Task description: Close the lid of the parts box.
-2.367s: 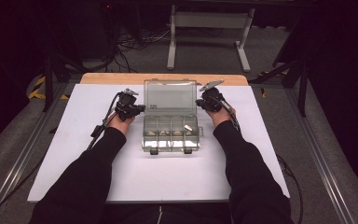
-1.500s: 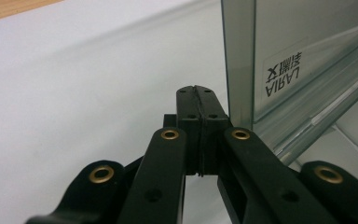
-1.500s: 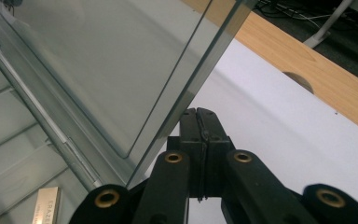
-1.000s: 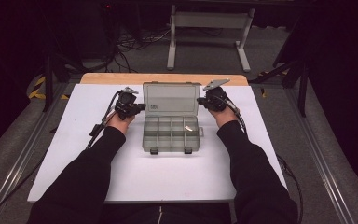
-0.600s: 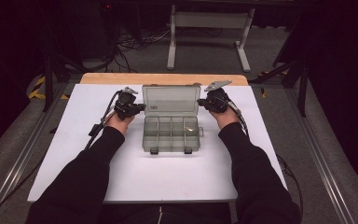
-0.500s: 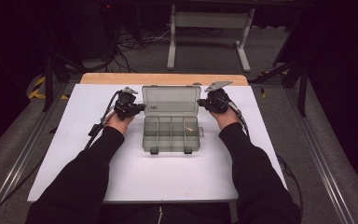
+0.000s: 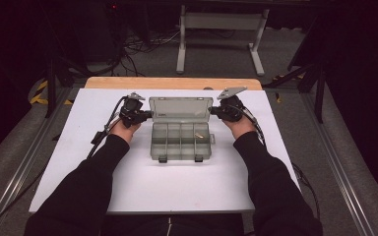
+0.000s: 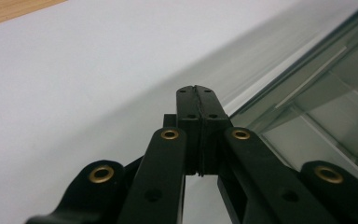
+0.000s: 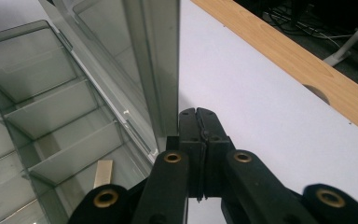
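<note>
A clear plastic compartment box (image 7: 181,147) lies in the middle of the white table with its lid (image 7: 180,108) open and leaning back. One small tan piece (image 7: 199,136) rests in a right-hand compartment. My left gripper (image 7: 145,114) is at the lid's left edge, shut with nothing between the jaws. At the lid's right edge is my right gripper (image 7: 215,111), also shut and holding nothing. In the left gripper view the closed gripper (image 8: 196,88) points along the box's wall (image 8: 317,93). In the right gripper view the closed gripper (image 9: 199,112) sits just beside the lid's edge (image 9: 161,60), with the tan piece (image 9: 103,173) below.
The white table top (image 7: 128,182) has bare room in front of and on both sides of the box. A wooden strip (image 7: 172,82) runs along its far edge. Behind it, a metal stand (image 7: 221,22) and cables (image 7: 138,46) are on the floor.
Since the earliest frame the lid has swung back from a steep forward tilt to lean rearward. Over the last second both grippers and the box have hardly moved.
</note>
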The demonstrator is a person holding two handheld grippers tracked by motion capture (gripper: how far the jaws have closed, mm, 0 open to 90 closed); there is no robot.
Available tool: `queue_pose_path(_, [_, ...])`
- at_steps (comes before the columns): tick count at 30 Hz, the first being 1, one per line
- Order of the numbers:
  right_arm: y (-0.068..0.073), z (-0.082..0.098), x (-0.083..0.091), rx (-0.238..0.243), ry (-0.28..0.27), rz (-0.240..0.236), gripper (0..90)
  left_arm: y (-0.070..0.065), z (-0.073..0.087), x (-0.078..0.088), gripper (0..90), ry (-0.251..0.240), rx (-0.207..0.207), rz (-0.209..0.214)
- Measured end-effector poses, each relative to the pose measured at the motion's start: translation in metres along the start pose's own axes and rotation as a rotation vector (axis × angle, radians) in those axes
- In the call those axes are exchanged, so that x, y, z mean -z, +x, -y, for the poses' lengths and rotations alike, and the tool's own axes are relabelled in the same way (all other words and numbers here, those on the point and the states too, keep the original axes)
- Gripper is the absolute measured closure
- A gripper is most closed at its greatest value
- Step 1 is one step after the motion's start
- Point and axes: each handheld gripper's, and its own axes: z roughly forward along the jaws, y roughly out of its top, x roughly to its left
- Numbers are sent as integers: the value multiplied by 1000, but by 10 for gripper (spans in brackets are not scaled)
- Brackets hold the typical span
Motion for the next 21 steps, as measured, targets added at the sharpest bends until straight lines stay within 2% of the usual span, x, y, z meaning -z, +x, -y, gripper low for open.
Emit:
queue_pose_path(15, [9,4,10,25,-6,-33,899,-3,2,5,898,26,-25,14])
queue_pose_path(21, [13,8,11,32,4,-48,899,-5,2,6,899,45,-49,12])
